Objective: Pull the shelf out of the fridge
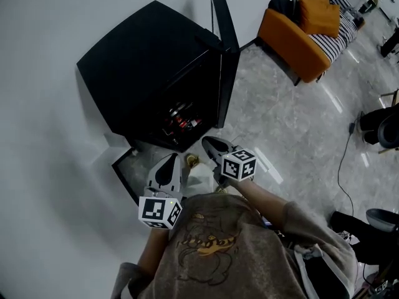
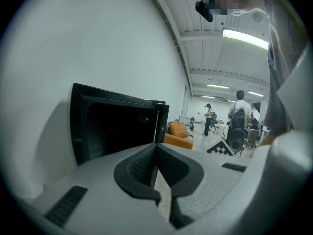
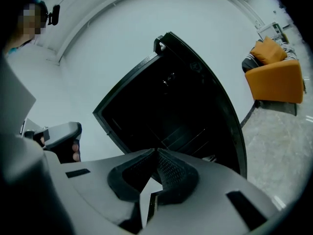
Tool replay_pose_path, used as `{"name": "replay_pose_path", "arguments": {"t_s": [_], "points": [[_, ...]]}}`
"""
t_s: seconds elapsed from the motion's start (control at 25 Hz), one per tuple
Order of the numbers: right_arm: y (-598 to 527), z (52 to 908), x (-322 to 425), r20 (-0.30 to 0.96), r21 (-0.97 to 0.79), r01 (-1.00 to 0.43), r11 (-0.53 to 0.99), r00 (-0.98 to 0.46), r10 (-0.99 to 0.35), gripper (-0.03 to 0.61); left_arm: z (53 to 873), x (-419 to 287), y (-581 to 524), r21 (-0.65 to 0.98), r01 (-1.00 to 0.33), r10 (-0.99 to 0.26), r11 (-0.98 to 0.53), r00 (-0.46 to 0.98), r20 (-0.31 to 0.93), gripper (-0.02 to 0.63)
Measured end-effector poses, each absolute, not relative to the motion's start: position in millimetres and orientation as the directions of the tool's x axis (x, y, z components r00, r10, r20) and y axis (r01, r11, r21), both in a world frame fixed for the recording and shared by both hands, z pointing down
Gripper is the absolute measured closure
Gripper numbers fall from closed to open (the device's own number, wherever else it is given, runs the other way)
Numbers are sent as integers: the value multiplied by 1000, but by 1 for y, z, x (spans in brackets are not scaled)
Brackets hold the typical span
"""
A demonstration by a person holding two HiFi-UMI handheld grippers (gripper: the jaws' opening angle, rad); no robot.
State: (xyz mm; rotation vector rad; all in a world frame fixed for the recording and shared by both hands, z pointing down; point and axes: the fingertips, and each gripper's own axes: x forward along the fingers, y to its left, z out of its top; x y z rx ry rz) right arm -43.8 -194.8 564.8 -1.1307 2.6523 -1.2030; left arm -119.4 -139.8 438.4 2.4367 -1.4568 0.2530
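Observation:
A small black fridge (image 1: 156, 73) stands against the white wall with its door (image 1: 225, 61) swung open to the right. Inside, low down, I see red cans (image 1: 181, 120) on a wire shelf (image 3: 183, 136); the interior is dark. My left gripper (image 1: 167, 169) is shut and empty, short of the fridge front. To its right my right gripper (image 1: 214, 146) is also shut, its tip close to the lower edge of the fridge opening. In the left gripper view the fridge (image 2: 115, 126) lies ahead to the left. The fridge (image 3: 181, 106) fills the middle of the right gripper view.
An orange sofa (image 1: 308, 33) with a striped cushion stands at the back right on the grey marble floor (image 1: 293, 123). A cable (image 1: 341, 161) and dark equipment (image 1: 383, 126) lie at the right. People (image 2: 238, 114) stand far off in the room.

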Motion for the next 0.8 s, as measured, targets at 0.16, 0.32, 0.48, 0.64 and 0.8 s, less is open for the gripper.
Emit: {"name": "replay_pose_path", "arguments": {"t_s": [0.16,0.32,0.48,0.64,0.8], "points": [[-216,579,-54,240,-714,-572,404,-741,-627,555,443,-125,-150,159,-881,-826,-445,472,309,609],[-241,594,-57,203,-782,-530,328,-714,-670,554,447,-128,-158,162,-879,-820,-448,477,317,607],[-260,607,-61,177,-836,-478,269,-700,-692,554,451,-131,-162,169,-879,-817,-446,477,324,607],[-270,622,-64,182,-851,-467,239,-691,-699,552,456,-134,-162,175,-878,-810,-445,479,339,607],[-280,643,-69,185,-891,-418,178,-691,-699,495,462,-138,-164,181,-878,-803,-443,478,355,609]]}}
